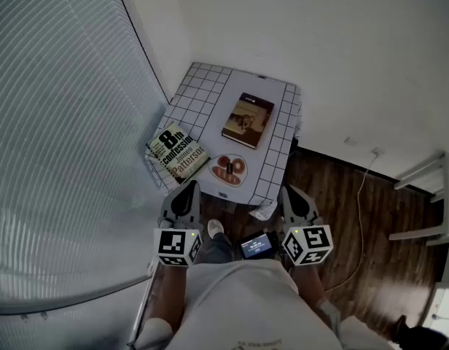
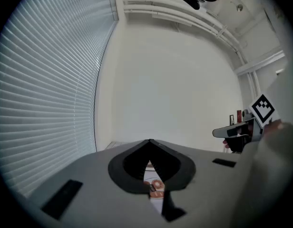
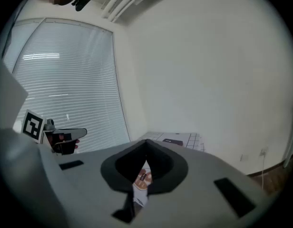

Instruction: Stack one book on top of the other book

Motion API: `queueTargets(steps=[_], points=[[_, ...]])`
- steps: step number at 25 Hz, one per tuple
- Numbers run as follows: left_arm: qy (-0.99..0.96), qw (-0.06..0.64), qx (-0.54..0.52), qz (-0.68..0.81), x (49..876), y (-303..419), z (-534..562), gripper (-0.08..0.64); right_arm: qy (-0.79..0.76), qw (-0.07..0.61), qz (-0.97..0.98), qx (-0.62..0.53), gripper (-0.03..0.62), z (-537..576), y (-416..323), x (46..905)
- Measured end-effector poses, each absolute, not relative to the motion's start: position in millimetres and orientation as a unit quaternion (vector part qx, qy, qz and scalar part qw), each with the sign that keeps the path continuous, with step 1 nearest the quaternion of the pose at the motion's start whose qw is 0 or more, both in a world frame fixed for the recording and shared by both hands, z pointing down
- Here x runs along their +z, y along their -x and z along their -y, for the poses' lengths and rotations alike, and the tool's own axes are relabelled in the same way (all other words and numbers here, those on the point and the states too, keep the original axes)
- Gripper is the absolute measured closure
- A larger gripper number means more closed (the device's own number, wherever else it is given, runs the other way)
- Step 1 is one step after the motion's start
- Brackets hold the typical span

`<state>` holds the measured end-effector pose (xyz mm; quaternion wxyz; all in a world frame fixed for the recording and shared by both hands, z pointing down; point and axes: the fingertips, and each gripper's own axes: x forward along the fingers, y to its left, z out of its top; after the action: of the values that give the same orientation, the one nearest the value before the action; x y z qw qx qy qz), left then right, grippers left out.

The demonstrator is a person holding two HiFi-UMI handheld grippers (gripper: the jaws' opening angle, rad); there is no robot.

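Observation:
A brown book (image 1: 248, 119) lies flat in the middle of a small table with a white grid cloth (image 1: 202, 86). A second book with a cream and black cover (image 1: 178, 152) lies askew at the table's left edge, partly overhanging it. My left gripper (image 1: 186, 189) hangs just short of the table's near edge, shut and empty. My right gripper (image 1: 293, 195) is level with it off the near right corner, also shut and empty. In the right gripper view the brown book (image 3: 174, 141) shows far beyond the closed jaws of that gripper (image 3: 146, 142). The left gripper (image 2: 150, 141) has its jaws pressed together.
An oval dish with an orange ring pattern (image 1: 229, 169) sits near the table's front edge between the books. Window blinds (image 1: 57, 122) run along the left and a white wall stands behind. A cable (image 1: 359, 195) and a white rack (image 1: 432, 195) are on the wooden floor at right.

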<state>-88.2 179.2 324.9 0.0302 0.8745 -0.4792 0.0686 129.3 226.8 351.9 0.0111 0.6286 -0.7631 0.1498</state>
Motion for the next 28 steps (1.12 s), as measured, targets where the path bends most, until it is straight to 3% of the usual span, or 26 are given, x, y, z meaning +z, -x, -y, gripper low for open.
queueTargets(steps=[16, 28], points=[[-0.855, 0.027, 0.073, 0.513, 325, 102, -172, 0.552, -0.615, 0.018, 0.775, 0.146, 0.584, -212, -122, 355], [-0.854, 0.063, 0.088, 0.509, 353, 114, -165, 0.552, -0.592, 0.037, 0.789, 0.161, 0.584, -200, -120, 366]])
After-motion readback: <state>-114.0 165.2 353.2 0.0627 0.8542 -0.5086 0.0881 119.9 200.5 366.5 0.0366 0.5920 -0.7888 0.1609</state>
